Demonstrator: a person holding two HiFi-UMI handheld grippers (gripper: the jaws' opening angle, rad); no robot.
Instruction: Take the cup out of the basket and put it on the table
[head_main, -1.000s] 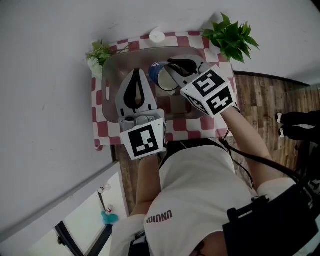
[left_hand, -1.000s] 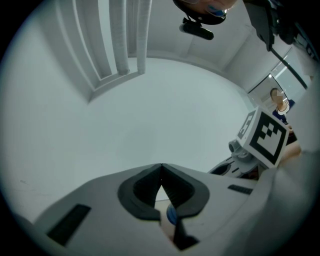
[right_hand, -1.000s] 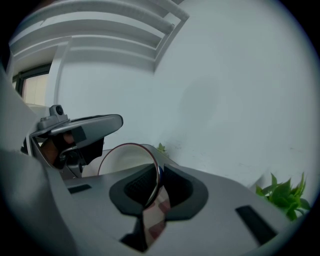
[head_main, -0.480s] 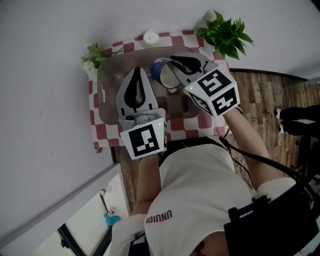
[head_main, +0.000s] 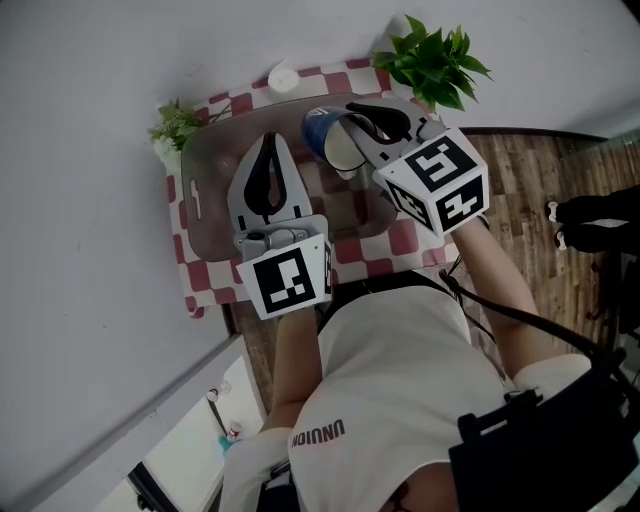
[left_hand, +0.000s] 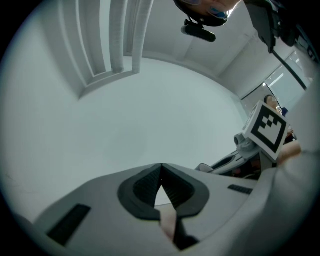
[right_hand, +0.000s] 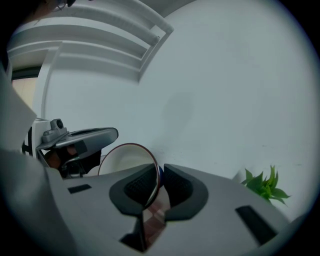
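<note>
One short line of dark print on the person's white shirt sits upside down, too unsure to read. The head view shows the cup, blue outside and white inside, tipped on its side over the far right of the basket on the checked table. Only the right gripper view shows the right claw pinching its rim between the pads. The left gripper view shows the left claw closed tip to tip on nothing.
</note>
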